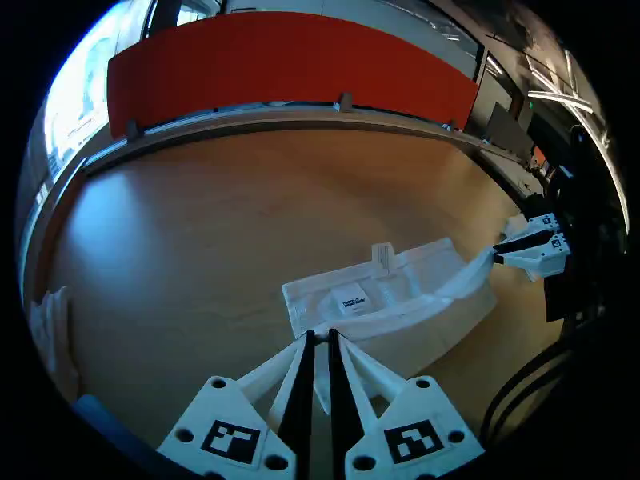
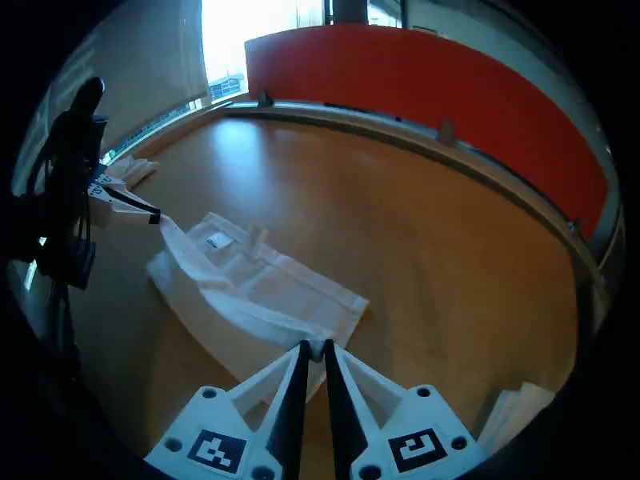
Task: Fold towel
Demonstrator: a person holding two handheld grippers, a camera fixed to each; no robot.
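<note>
Pinching one end of the white towel's (image 1: 400,300) raised edge, the left gripper (image 1: 322,338) has its fingers pressed together on the cloth, and the right gripper (image 2: 316,346) nips the other end. The towel lies mid-way across the wooden table (image 1: 200,224), bare wood all round up to the red partition (image 1: 280,64). The right gripper view takes in a pale stack (image 2: 512,416), possibly folded cloth, at the table's edge.

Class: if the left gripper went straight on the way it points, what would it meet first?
The left gripper would likely meet the white towel its jaws pinch; beyond, bare table.
</note>
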